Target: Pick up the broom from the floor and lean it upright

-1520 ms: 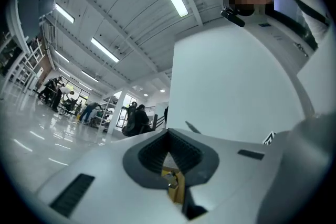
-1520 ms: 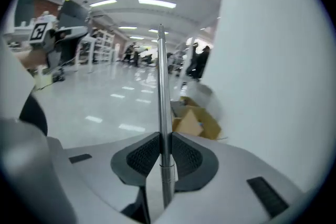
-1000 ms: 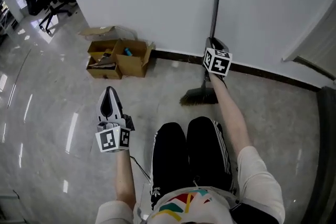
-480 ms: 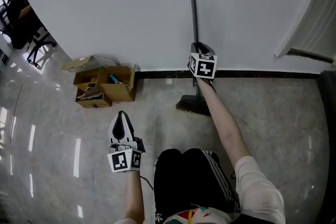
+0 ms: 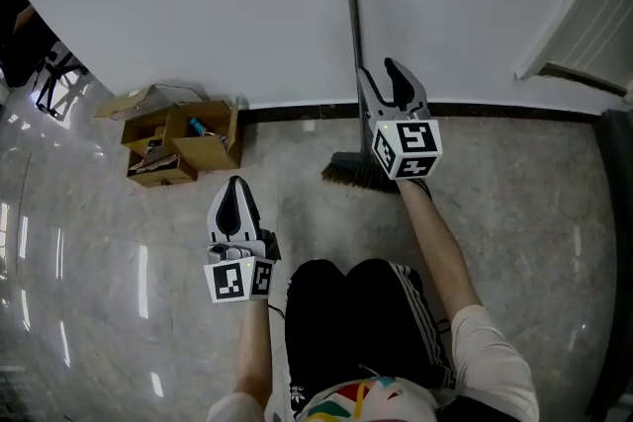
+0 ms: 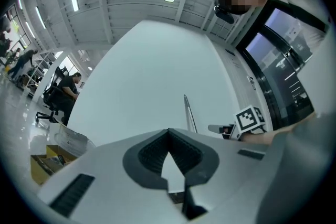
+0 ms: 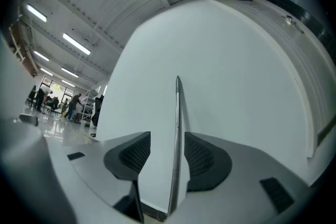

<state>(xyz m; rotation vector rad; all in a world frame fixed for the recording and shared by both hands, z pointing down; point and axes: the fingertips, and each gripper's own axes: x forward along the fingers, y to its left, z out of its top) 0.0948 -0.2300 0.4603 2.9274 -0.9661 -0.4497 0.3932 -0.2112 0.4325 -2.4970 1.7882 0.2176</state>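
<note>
The right gripper (image 7: pixel 167 153) has just been opening its jaws, and they stand wide with the thin grey metal handle (image 7: pixel 177 113) of the dark-bristled broom (image 5: pixel 348 25) running up between them. The handle sits nearer the pad on the right of the right gripper view, with a slim gap on each side, so neither pad presses on it. The broom's long axis is almost vertical: its handle tip points up along the white wall (image 5: pixel 198 5), and its bristle head (image 5: pixel 354 175) rests on the grey polished floor (image 5: pixel 119 242), just below and beside the jaws at the dark skirting strip (image 5: pixel 495 111). The left gripper (image 6: pixel 169 136) has its jaw tips together with nothing between them, well apart from the broom, which lies to its right.
</note>
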